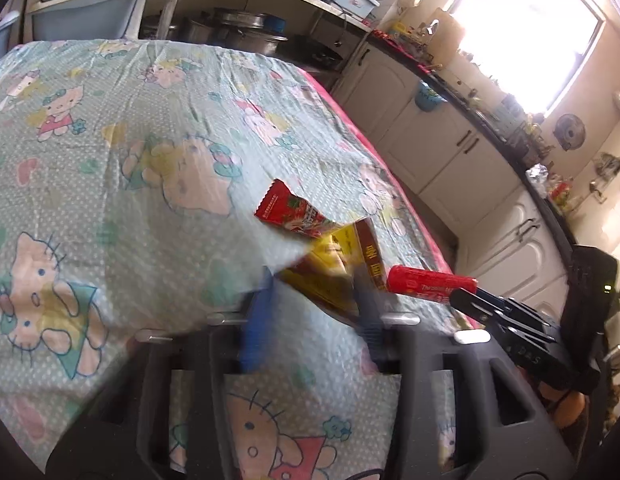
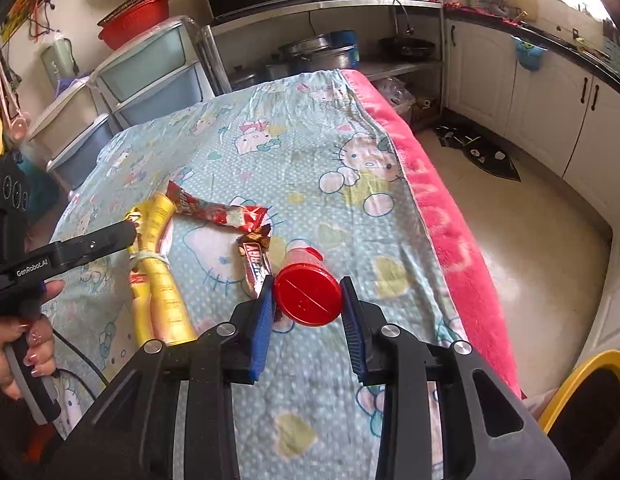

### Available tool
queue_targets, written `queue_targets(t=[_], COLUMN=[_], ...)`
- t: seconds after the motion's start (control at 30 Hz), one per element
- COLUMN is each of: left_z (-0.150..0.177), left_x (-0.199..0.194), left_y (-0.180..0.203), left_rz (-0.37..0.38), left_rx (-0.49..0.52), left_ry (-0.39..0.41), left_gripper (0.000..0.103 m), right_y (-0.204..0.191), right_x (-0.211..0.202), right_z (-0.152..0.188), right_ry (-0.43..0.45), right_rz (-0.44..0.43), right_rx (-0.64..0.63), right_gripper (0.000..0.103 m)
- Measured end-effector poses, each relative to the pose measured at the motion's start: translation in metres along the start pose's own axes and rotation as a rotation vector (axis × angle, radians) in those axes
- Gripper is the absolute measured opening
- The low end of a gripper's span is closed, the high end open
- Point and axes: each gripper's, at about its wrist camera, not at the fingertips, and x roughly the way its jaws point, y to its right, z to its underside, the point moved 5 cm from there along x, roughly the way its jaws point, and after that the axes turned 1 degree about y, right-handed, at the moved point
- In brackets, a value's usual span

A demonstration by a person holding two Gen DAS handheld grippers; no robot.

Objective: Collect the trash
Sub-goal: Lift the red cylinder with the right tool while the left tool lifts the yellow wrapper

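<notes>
Trash lies on a table with a Hello Kitty cloth point(image 2: 302, 152). My right gripper point(image 2: 308, 300) is shut on a small red-capped bottle point(image 2: 308, 298), its blue pads against both sides of it. The bottle also shows in the left wrist view point(image 1: 429, 283). A brown snack-bar wrapper point(image 2: 256, 266) and a red wrapper point(image 2: 218, 210) lie just left of the bottle. My left gripper point(image 1: 313, 284) stands open around a yellow tied wrapper point(image 1: 329, 272), blurred by motion. In the right wrist view its tip point(image 2: 122, 232) touches that yellow wrapper point(image 2: 158, 264).
A pink blanket edge point(image 2: 441, 208) runs along the table's right side. A yellow-rimmed bin point(image 2: 589, 408) stands on the floor at lower right. White cabinets point(image 2: 549, 112), plastic drawers point(image 2: 150, 76) and a shelf with pots point(image 2: 321, 56) surround the table.
</notes>
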Motion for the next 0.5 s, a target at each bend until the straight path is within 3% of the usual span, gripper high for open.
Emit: queue_targets(t=[0.3, 0.33, 0.37, 0.4, 0.43, 0.5], left_z=[0.013, 0.015, 0.016, 0.016, 0.017, 0.020], left_x=[0.011, 0.015, 0.020, 0.023, 0.027, 0.036], left_y=[-0.002, -0.002, 0.000, 0.002, 0.005, 0.010], left_rz=[-0.009, -0.013, -0.016, -0.021, -0.026, -0.036], left_rx=[0.038, 0.035, 0.046, 0.055, 0.065, 0.087], left_ry=[-0.067, -0.080, -0.098, -0.104, -0.112, -0.136], left_gripper=[0.005, 0.016, 0.036, 0.044, 0.049, 0.050], right_y=[0.002, 0.003, 0.004, 0.005, 0.005, 0.008], right_x=[-0.005, -0.006, -0.009, -0.012, -0.015, -0.023], right_z=[0.014, 0.015, 0.015, 0.015, 0.015, 0.014], right_ry=[-0.010, -0.007, -0.001, 0.004, 0.011, 0.029], right_rz=[0.005, 0.007, 0.012, 0.013, 0.012, 0.012], right_rx=[0.018, 0.023, 0.032, 0.038, 0.042, 0.051], right_gripper=[0.030, 0.030, 0.030, 0.030, 0.030, 0.030])
